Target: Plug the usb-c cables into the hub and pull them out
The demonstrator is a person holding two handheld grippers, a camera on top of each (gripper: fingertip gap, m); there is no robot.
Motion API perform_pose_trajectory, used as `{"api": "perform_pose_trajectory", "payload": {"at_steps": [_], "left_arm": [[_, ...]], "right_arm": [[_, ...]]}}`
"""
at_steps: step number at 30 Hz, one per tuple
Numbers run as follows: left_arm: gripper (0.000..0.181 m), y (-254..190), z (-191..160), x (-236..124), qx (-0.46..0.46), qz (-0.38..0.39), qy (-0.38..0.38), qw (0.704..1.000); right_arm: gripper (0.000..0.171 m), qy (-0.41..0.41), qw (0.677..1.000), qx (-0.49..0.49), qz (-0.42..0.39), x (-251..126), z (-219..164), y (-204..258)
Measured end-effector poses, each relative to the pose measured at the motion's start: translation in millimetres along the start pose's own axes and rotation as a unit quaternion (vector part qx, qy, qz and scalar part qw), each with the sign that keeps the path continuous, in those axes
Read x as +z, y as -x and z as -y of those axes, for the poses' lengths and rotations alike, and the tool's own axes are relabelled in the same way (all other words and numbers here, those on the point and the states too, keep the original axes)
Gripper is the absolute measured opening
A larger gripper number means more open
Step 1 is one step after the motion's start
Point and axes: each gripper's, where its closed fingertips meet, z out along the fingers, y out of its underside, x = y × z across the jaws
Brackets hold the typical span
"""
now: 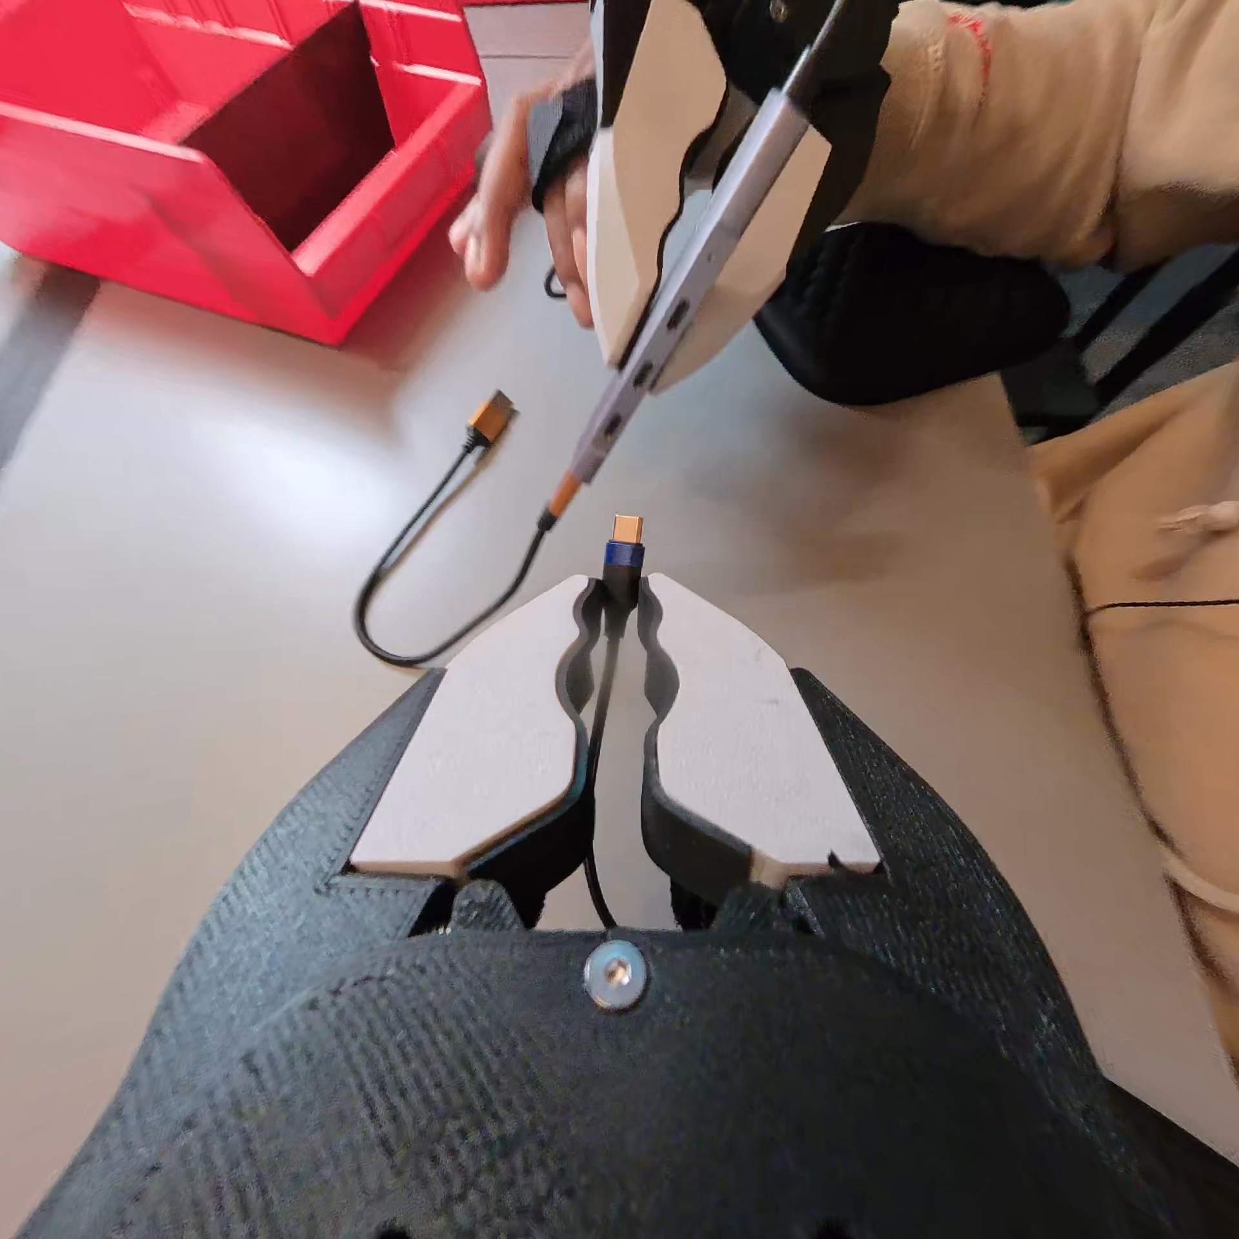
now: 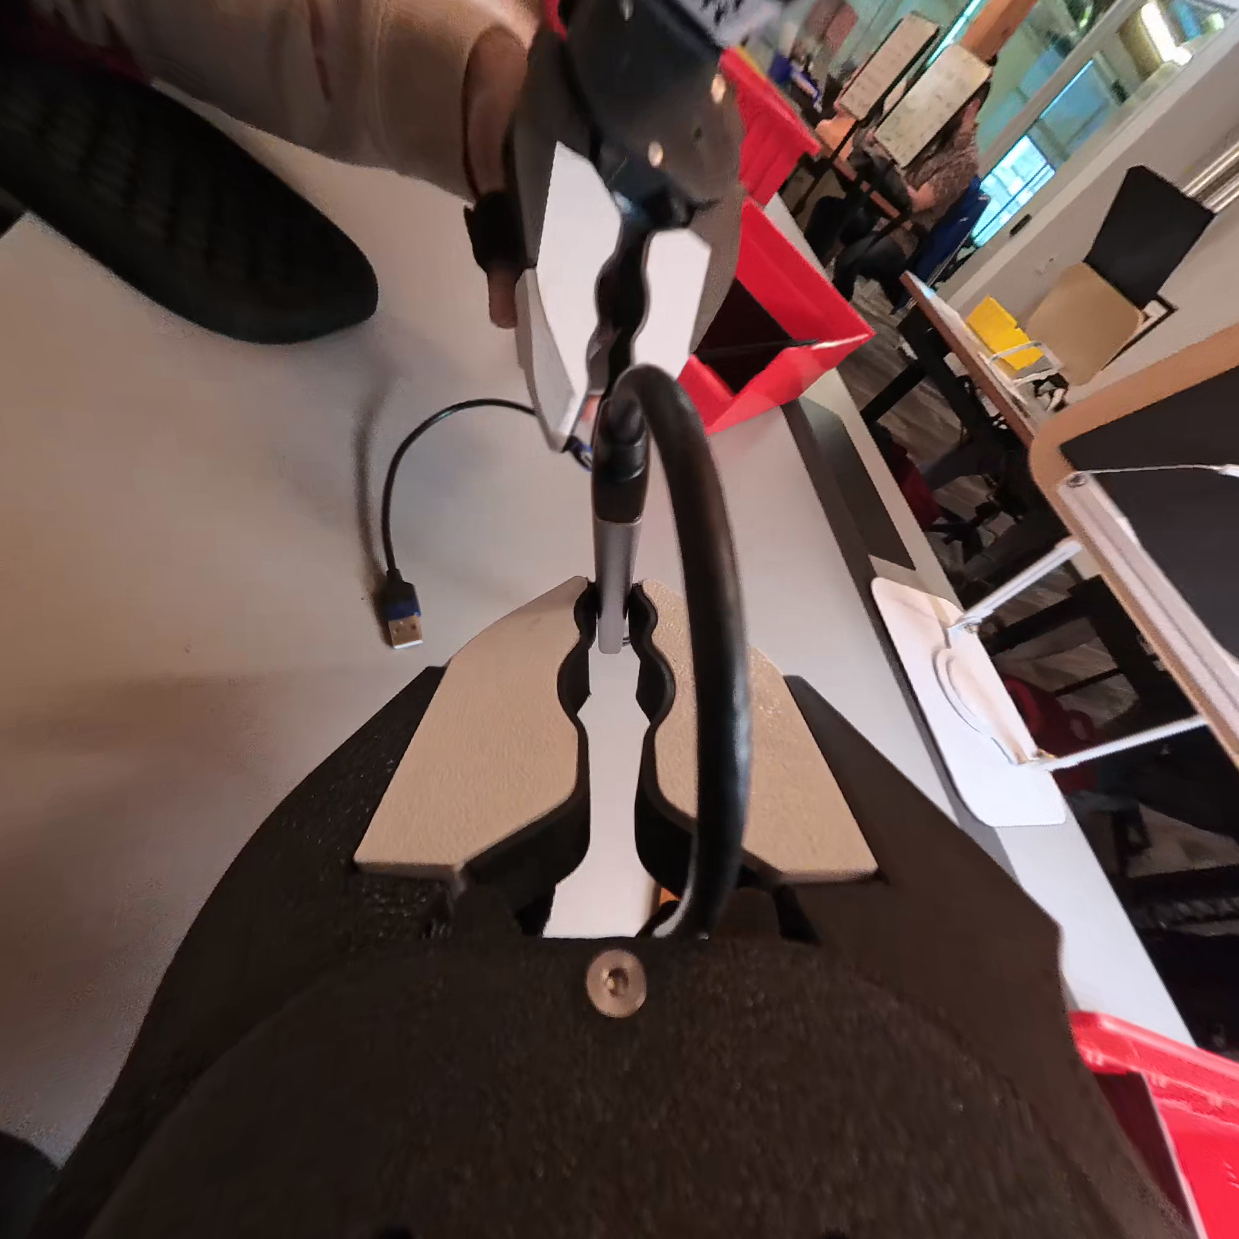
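Clamped in the left gripper (image 1: pixel 615 582), a blue-banded usb-c plug (image 1: pixel 625 544) is held just short of the hub (image 1: pixel 677 315), itself pinched by the right gripper (image 2: pixel 611 590). Beyond both, a pale grey table (image 1: pixel 201 536), red bin (image 1: pixel 221 167) and desks (image 2: pixel 1006 375) are seen.

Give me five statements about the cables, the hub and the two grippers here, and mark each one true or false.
1. The left gripper is shut on a blue-collared plug. True.
2. The right gripper is open and empty. False: it is shut on the grey hub.
3. An orange-ended cable is plugged into the hub's end. True.
4. The blue-collared plug is already seated in the hub. False: its tip is bare, apart from the hub.
5. The red bin holds the orange cable's free plug. False: that plug lies on the table.
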Motion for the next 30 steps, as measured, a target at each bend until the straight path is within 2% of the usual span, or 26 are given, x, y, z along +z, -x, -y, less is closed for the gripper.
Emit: {"api": "perform_pose_trajectory", "payload": {"at_steps": [3,5,9,12,15,20,26,30], "left_arm": [[0.011,6.1,6.3,2.3,0.067,0.074,-0.004,0.995],[0.011,13.3,7.6,4.4,0.126,0.143,-0.005,0.982],[0.011,32.2,11.1,0.5,0.290,0.306,0.020,0.907],[0.011,33.0,14.0,2.0,0.383,0.367,0.043,0.846],[0.011,33.2,10.2,6.2,0.430,0.394,0.074,0.809],[0.010,30.6,11.1,11.8,0.467,0.409,0.099,0.778],[0.010,29.4,6.0,16.6,0.504,0.404,0.119,0.754],[0.010,20.6,4.5,18.7,0.530,0.384,0.101,0.750]], "right_arm": [[0.009,0.024,0.999,0.030,0.010,8.2,-4.8,2.1],[0.009,0.040,0.996,0.079,0.012,11.9,-5.9,0.0],[0.009,0.058,0.979,0.194,0.034,18.9,-6.2,-2.1],[0.009,0.042,0.961,0.271,0.046,24.6,-3.5,-4.4],[0.009,0.020,0.952,0.302,0.043,25.7,-1.4,-7.1],[0.009,0.008,0.953,0.301,0.025,23.9,-2.0,-9.7],[0.009,0.027,0.948,0.317,0.029,28.6,-10.7,-6.9],[0.009,0.031,0.946,0.321,0.038,30.3,-13.1,-4.6]]}}
